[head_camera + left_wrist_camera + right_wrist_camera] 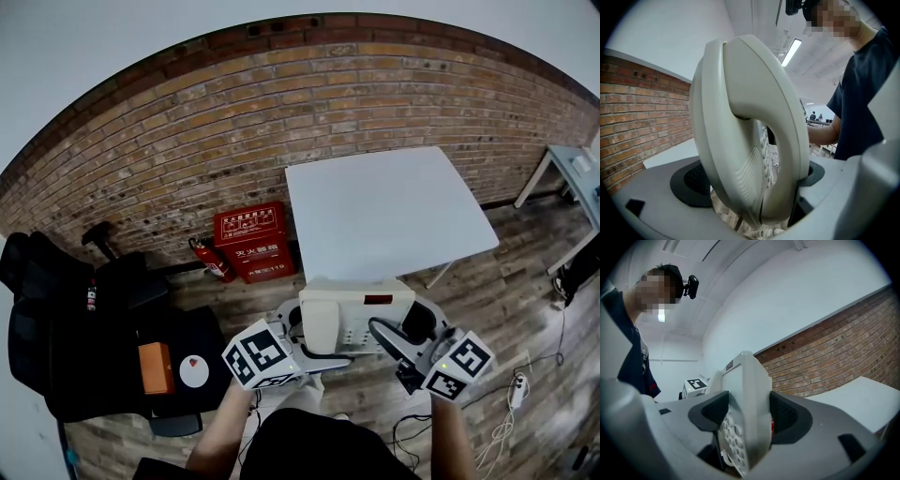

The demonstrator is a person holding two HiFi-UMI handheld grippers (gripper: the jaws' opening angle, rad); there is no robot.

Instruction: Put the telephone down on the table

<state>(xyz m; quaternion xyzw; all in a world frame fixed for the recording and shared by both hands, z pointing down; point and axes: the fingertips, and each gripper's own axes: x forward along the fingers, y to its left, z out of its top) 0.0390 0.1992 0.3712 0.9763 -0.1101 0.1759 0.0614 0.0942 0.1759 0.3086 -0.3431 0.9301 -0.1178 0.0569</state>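
A cream desk telephone with its handset on the left side hangs in the air just short of the near edge of a white table. My left gripper is shut on the telephone's handset end, which fills the left gripper view. My right gripper is shut on the telephone's keypad side, with the keys showing between the dark pads. The phone is held roughly level over the wooden floor, between my two arms.
A red fire-extinguisher box and an extinguisher stand against the brick wall left of the table. A black office chair holds an orange object. Cables and a power strip lie on the floor at right.
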